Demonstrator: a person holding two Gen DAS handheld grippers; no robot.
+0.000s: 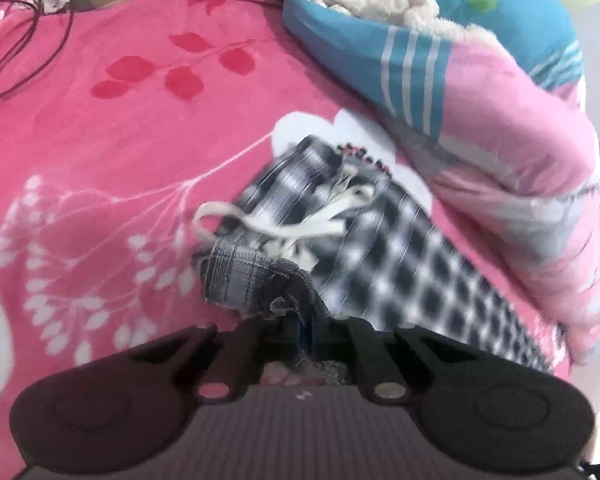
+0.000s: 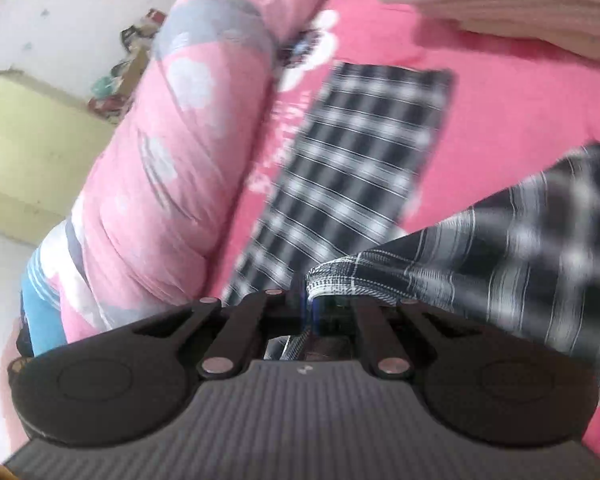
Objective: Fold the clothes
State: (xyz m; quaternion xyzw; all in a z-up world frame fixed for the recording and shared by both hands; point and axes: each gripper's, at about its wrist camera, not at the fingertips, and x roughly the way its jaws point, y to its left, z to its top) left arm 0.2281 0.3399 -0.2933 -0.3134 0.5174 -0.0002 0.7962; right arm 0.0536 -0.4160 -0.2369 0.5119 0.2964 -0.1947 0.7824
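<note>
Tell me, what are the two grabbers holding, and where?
Both hold the checked shorts. The left gripper pinches the waistband end, near the white drawstring. The right gripper pinches a hem edge.

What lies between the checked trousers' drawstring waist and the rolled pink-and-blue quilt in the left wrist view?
Only bare pink bedsheet, at its white flower print, lies between the checked trousers and the quilt; nothing else sits there. The left wrist view shows this.

Checked garment [image 2: 360,152]: motion-blurred, its weave smeared, lower part hidden behind the right tongs [image 2: 310,304]. Clutter [image 2: 116,80] beside the quilt [image 2: 172,160]: too small to identify, possibly toys. Cables [image 1: 28,40]: cut off at frame edge.
</note>
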